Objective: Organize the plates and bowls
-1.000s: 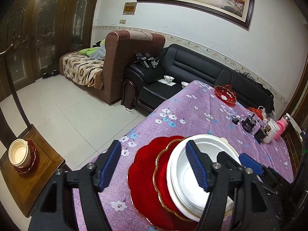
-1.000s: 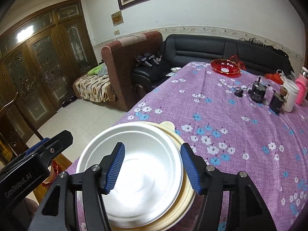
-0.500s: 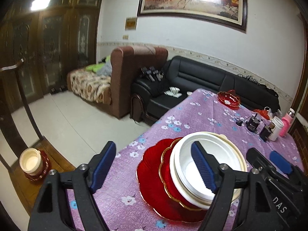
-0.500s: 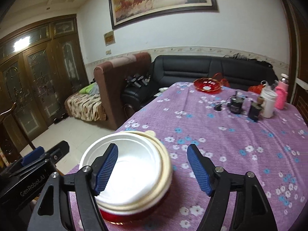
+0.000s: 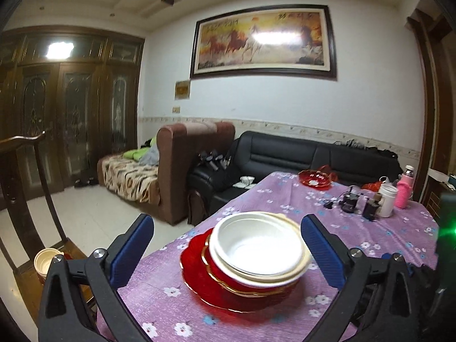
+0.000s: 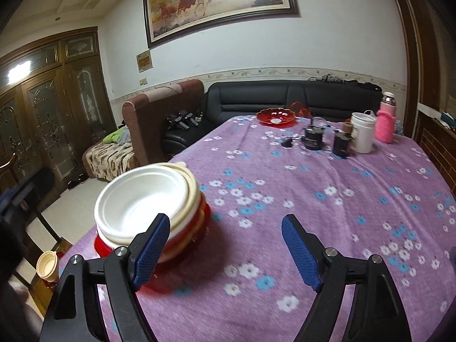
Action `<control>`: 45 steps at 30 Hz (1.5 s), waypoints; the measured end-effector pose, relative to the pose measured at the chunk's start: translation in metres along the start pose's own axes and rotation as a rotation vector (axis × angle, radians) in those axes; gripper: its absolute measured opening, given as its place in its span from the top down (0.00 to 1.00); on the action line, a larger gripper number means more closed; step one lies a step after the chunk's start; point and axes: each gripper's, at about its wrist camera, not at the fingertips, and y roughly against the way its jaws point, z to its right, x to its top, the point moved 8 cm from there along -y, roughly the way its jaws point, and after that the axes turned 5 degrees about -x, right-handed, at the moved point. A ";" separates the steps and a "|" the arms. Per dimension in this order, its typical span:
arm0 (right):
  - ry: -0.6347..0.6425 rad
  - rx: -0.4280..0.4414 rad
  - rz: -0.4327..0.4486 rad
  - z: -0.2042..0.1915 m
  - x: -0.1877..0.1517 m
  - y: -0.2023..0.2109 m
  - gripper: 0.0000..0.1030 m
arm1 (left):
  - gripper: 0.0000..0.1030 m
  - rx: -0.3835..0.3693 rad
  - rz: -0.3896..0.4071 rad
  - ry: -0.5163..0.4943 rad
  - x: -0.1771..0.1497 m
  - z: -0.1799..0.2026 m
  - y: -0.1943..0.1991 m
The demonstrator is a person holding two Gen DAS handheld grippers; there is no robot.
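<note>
A: Both tongs are spread and pinch nothing. Left gripper (image 5: 228,253) frames the stack between its blue pads without touching it; right gripper (image 6: 228,252) hangs just beside the stack, over bare purple tablecloth (image 6: 327,199).

B: Stack contents?

A: White bowl (image 5: 258,246) on top, nested in a cream bowl (image 5: 285,278), then a gold-rimmed red plate, then a wide red plate (image 5: 196,273) on the cloth. It sits at the table's near left edge.

B: Step in hand?

A: Judged: stacking here looks finished, with both tools clear of it.

B: Next move?

A: Probably fetching strays: a red dish (image 6: 275,117) at the far edge, and a cream cup (image 5: 45,262) on a red saucer on the wooden chair off the left side. That calls for a long reach, jaws kept wide for a rim.
</note>
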 end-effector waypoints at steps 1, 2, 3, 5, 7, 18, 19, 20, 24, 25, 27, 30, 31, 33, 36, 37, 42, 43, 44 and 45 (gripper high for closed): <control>-0.001 -0.004 0.002 0.003 -0.004 0.003 0.17 | 0.00 -0.002 0.006 -0.001 -0.001 0.004 0.004; -0.002 -0.006 0.004 0.006 -0.006 0.006 0.17 | 0.00 -0.007 0.009 0.001 -0.001 0.008 0.005; -0.003 -0.008 0.005 0.008 -0.009 0.008 0.16 | 0.00 -0.011 0.008 0.003 -0.002 0.011 0.008; -0.005 -0.011 0.007 0.013 -0.016 0.013 0.16 | 0.00 -0.007 0.000 0.001 -0.006 0.019 0.014; -0.010 -0.010 0.004 0.019 -0.022 0.016 0.15 | 0.00 -0.014 -0.026 -0.003 -0.012 0.026 0.015; -0.045 -0.006 -0.044 0.038 -0.052 0.019 0.14 | 0.00 -0.066 -0.216 -0.024 -0.057 0.050 0.001; -0.049 -0.007 -0.048 0.040 -0.055 0.019 0.14 | 0.00 -0.071 -0.223 -0.025 -0.059 0.051 0.001; -0.051 -0.009 -0.050 0.041 -0.057 0.019 0.14 | 0.00 -0.075 -0.229 -0.027 -0.061 0.052 0.000; -0.042 -0.010 -0.061 0.040 -0.063 0.018 0.13 | 0.00 -0.079 -0.262 -0.039 -0.069 0.056 -0.005; -0.039 -0.010 -0.065 0.039 -0.064 0.017 0.13 | 0.00 -0.078 -0.272 -0.040 -0.071 0.056 -0.007; -0.034 -0.007 -0.071 0.038 -0.066 0.015 0.13 | 0.00 -0.077 -0.296 -0.040 -0.076 0.054 -0.011; -0.024 -0.005 -0.078 0.034 -0.068 0.013 0.13 | 0.00 -0.080 -0.330 -0.029 -0.081 0.050 -0.017; -0.020 -0.005 -0.079 0.033 -0.068 0.012 0.13 | 0.00 -0.083 -0.341 -0.025 -0.083 0.050 -0.019; -0.016 -0.004 -0.083 0.032 -0.069 0.010 0.13 | 0.00 -0.088 -0.363 -0.020 -0.088 0.048 -0.022; -0.007 -0.007 -0.090 0.029 -0.071 0.008 0.13 | 0.00 -0.099 -0.390 -0.012 -0.095 0.047 -0.027; -0.005 -0.008 -0.092 0.028 -0.071 0.007 0.13 | 0.00 -0.101 -0.394 -0.010 -0.096 0.046 -0.028; -0.001 -0.016 -0.107 0.027 -0.075 0.002 0.13 | 0.00 -0.113 -0.415 0.001 -0.103 0.043 -0.032; 0.000 -0.018 -0.111 0.027 -0.075 0.000 0.13 | 0.00 -0.115 -0.420 0.004 -0.104 0.042 -0.033; 0.000 -0.019 -0.113 0.026 -0.076 -0.001 0.13 | 0.00 -0.117 -0.427 0.008 -0.105 0.041 -0.034; 0.001 -0.020 -0.116 0.026 -0.076 -0.002 0.13 | 0.00 -0.118 -0.432 0.011 -0.107 0.040 -0.036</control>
